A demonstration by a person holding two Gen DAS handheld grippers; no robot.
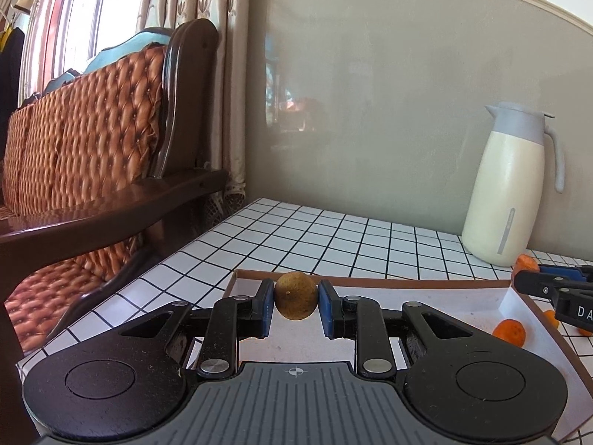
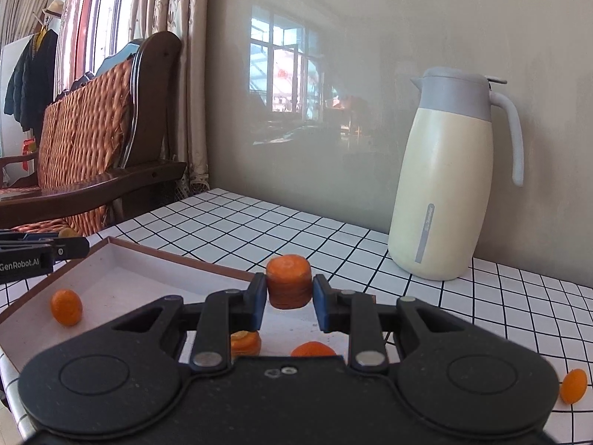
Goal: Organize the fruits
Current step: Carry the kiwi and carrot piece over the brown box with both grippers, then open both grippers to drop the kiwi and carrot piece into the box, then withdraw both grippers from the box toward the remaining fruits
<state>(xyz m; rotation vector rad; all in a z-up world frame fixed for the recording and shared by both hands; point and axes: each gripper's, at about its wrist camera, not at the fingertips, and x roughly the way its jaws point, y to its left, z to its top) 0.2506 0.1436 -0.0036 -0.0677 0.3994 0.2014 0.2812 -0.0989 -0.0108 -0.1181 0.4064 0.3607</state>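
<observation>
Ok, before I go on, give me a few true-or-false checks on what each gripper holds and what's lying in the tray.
1. The left gripper is shut on a brownish round fruit. True.
2. The right gripper is open and holds nothing. False: it is shut on an orange carrot chunk.
3. An orange piece lies inside the tray. True.
4. The cream jug lies on its side in the tray. False: it stands upright on the tiled tabletop, outside the tray.
5. An orange slice lies on the tabletop outside the tray. True.
</observation>
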